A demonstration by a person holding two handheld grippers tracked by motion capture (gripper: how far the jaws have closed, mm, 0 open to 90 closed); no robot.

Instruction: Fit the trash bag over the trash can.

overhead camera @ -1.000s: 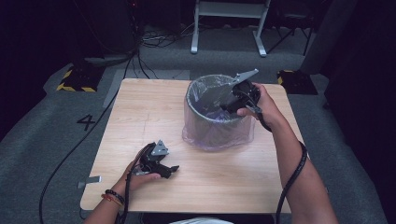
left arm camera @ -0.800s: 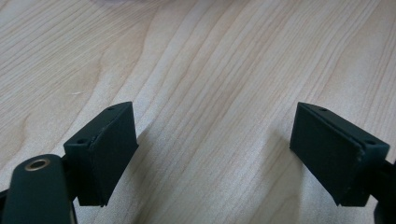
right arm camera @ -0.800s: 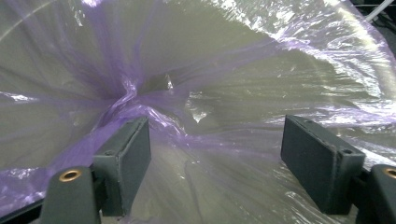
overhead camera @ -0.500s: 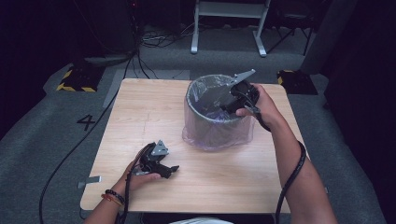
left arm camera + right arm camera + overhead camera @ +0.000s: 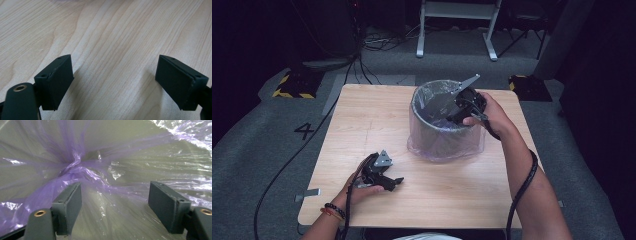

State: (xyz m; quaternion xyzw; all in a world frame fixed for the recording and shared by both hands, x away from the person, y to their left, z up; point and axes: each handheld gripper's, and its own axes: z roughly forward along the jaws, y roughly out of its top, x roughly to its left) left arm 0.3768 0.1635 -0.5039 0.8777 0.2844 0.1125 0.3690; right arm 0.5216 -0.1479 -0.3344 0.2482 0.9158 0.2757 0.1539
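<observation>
The desk (image 5: 362, 120) is a square wooden top with grey carpet floor (image 5: 272, 145) on all sides. Its left half and the near strip are bare wood, leaving wide room for moving there.

The bin (image 5: 439, 127), a round grey container with a purple plastic liner (image 5: 447, 145) folded over its rim, stands on the right half of the desk, toward the far edge. The liner's skirt spreads onto the wood around the base. A narrow band of wood lies between the bin and the right edge.

The right tool (image 5: 459, 107) is held over the bin's right rim and points down into the opening. In the right gripper view, the right tool (image 5: 113, 207) has its jaws standing apart, having just been closing slightly. Crumpled liner (image 5: 82, 167) lies bunched ahead of and below them, a purple fold passing close to the left jaw; whether it touches cannot be told. Nothing is clamped.

The left tool (image 5: 382, 172) rests low at the near left of the desk, well apart from the bin. In the left gripper view, the left tool (image 5: 113, 82) has its jaws apart over bare wood (image 5: 112, 37).
</observation>
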